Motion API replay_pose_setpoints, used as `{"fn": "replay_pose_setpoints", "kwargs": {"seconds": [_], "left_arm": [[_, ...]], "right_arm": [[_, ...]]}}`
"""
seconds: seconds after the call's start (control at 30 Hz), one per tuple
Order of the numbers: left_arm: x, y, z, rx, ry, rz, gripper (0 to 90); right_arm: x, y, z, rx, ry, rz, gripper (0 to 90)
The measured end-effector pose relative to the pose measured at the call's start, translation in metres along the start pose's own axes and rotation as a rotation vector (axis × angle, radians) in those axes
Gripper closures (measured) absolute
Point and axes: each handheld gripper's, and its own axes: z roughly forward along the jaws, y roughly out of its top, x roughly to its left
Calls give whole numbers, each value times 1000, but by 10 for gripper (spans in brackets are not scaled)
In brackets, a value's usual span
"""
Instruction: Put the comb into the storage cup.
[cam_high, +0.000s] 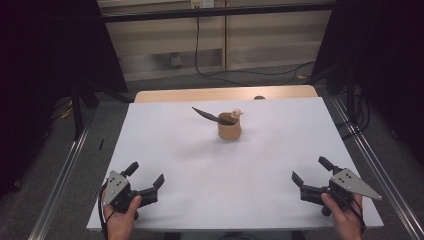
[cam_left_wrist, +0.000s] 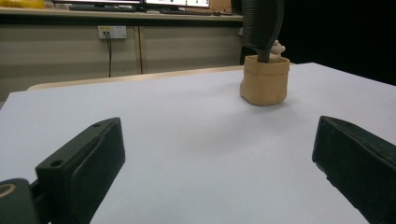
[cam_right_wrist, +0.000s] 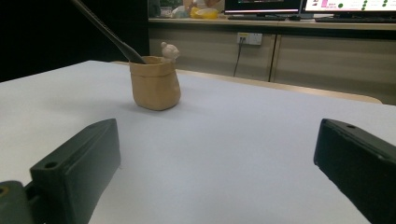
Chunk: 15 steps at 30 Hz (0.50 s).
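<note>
**Currently: both grippers idle at the near edge, pot untouched at mid-table**

We find the left gripper (cam_high: 148, 176) and the right gripper (cam_high: 309, 174) resting near the front corners of the white table (cam_high: 165, 160), each with its jaws spread wide and nothing between them. The tan pot (cam_high: 229, 129) stands upright toward the far middle of the table, well apart from both grippers. A dark, long-handled utensil (cam_high: 210, 116) leans out of it toward the left, and a small pale figure (cam_high: 236, 113) sits at the pot's rim on the right.

In the left gripper view the pot (cam_left_wrist: 265, 84) lies ahead and to the right; in the right gripper view it (cam_right_wrist: 155, 84) lies ahead and to the left, with the utensil (cam_right_wrist: 105, 30) slanting away up-left.

We judge the step in hand to be the reach toward the pot. Our recommendations:

- Steady the pot with one gripper before the other lifts anything out; its wall looks soft and creased and may buckle or tip.
- Take the utensil by its leaning handle from the left, along its slant, rather than straight up.
- Keep the jaws wide until they straddle the target.
- Approach low and slow to avoid knocking the figure.
</note>
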Motion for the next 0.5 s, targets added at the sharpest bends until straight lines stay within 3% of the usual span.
{"fn": "replay_pose_setpoints", "kwargs": {"seconds": [0.17, 0.5], "left_arm": [[1, -2, -5, 18, 3, -8, 23], [5, 1, 1, 7, 17, -6, 24]], "right_arm": [[1, 0, -2, 5, 4, -1, 0], [1, -2, -2, 3, 0, 0, 0]]}}
